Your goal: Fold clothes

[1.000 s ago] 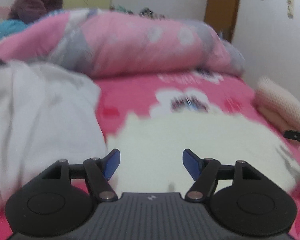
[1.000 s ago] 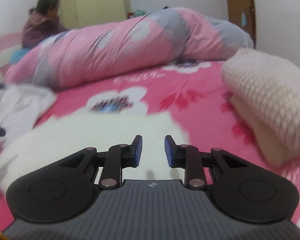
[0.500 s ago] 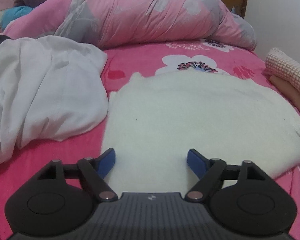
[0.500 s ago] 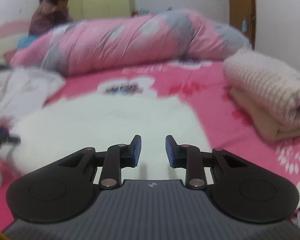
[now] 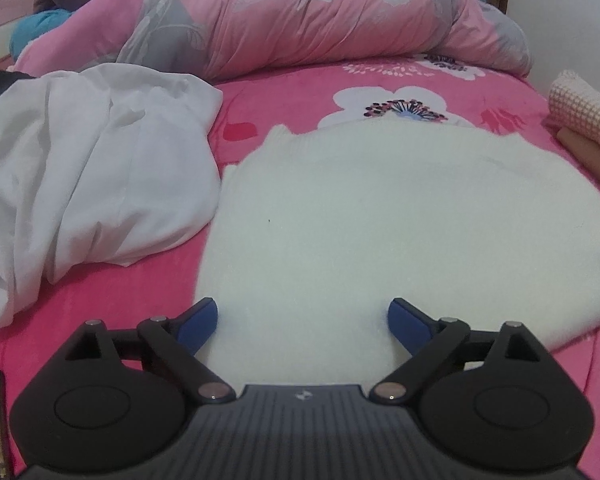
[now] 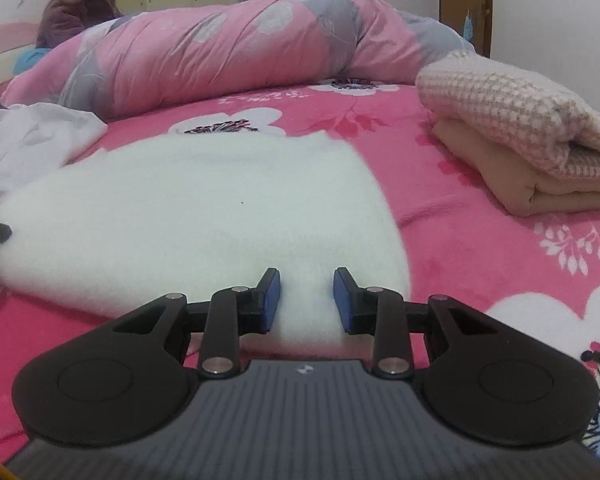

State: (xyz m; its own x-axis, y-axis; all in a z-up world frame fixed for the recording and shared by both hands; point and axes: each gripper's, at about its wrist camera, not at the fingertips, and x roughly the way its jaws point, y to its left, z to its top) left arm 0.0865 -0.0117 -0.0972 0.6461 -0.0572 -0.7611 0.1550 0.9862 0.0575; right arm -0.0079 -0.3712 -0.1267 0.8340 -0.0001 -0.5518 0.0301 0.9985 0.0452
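Over near hem of soft white fleece garment (image 5: 380,220) | left gripper (image 5: 303,320) opening wide, right gripper (image 6: 306,300) opening narrowly, both empty | risk: fingers catch only top layer, fold skews

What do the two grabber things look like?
Both match. The left gripper and right gripper are black plastic, with blue pads on the fingers, silver pins, round discs at each side, and a grey ribbed body with a tiny logo.
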